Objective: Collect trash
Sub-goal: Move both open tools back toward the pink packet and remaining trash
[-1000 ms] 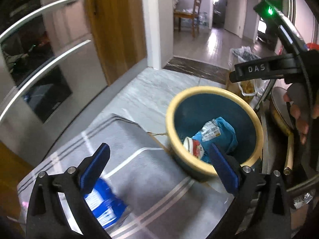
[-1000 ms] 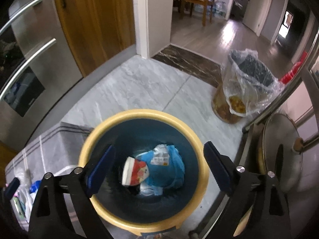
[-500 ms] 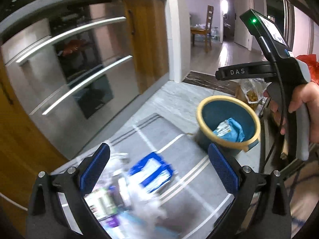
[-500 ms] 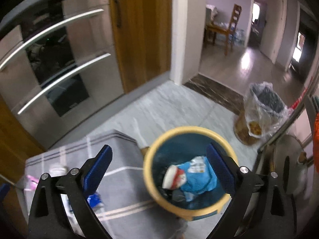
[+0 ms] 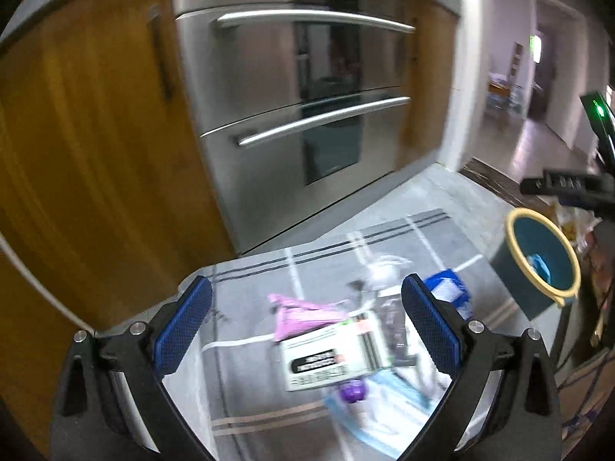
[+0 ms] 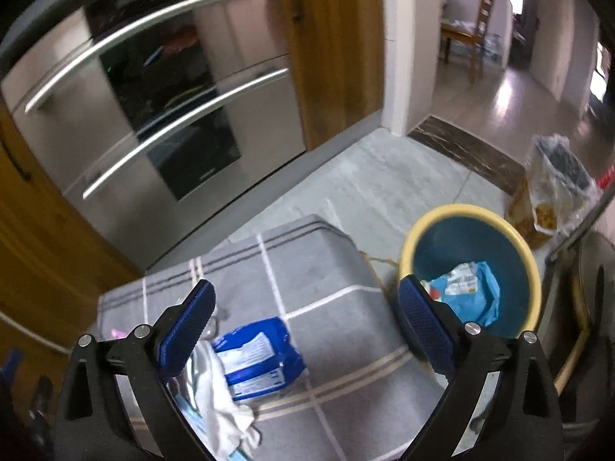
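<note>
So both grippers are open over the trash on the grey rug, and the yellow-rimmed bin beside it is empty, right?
Not quite: the bin is not empty. The right wrist view shows a blue wrapper lying inside it. The rest stands: left gripper and right gripper are open above the trash on the grey rug.

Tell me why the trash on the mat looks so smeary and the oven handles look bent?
Left wrist view: the white printed carton and pink plastic wrapper are motion-blurred, while the left tool looks sharp. Right wrist view: milder blur; the fisheye lens curves the silver oven handles.
</note>
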A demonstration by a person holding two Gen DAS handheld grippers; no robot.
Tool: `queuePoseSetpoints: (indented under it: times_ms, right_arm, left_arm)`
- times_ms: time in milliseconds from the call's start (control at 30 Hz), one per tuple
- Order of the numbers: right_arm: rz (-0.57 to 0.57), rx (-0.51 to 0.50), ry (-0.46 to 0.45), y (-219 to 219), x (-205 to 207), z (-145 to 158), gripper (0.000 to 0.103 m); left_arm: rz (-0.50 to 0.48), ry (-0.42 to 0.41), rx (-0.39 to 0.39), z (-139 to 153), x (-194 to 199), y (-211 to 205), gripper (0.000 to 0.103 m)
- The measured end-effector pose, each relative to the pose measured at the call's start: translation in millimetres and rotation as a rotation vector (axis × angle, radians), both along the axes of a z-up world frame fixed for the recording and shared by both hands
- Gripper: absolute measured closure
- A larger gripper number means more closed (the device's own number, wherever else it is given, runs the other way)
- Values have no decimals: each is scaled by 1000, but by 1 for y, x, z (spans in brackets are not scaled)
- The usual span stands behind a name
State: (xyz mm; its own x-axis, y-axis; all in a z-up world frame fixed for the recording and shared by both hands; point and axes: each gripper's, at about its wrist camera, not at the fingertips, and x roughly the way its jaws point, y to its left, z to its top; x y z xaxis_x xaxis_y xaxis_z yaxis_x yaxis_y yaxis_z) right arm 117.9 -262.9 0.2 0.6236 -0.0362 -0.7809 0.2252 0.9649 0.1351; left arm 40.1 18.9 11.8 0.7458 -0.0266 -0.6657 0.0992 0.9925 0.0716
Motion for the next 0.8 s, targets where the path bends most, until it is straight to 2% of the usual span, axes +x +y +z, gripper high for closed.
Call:
queuePoseSetpoints:
  times_ms: [200, 333, 433, 500, 633, 700, 733, 800]
  right_arm:
    - [99, -12, 50, 41, 24, -17, 7]
    - [172, 2, 85, 70, 39, -33, 7]
    - [205, -8, 93, 84, 51, -42, 7]
    - [225, -4, 97, 91, 58, -47, 7]
    - [281, -16, 135, 103, 76, -67, 7]
    - [316, -22, 146, 106, 81, -75, 9]
    - [331, -18, 153, 107, 87, -80, 10]
    - [320, 22, 174, 104, 95, -88, 20]
  left_arm:
    - [139, 113, -34, -30, 23, 45, 6]
    - [196, 134, -39, -40, 42, 72, 6]
    - [244, 159, -79, -54, 57, 82, 6]
    - [229, 173, -86, -61, 64, 78, 6]
    - [166, 190, -2, -78, 78, 57, 6]
    - [134, 223, -16, -88, 86, 51, 6]
    - [124, 234, -26, -92, 90, 49, 6]
    - [119, 253, -43, -101, 96, 45, 6]
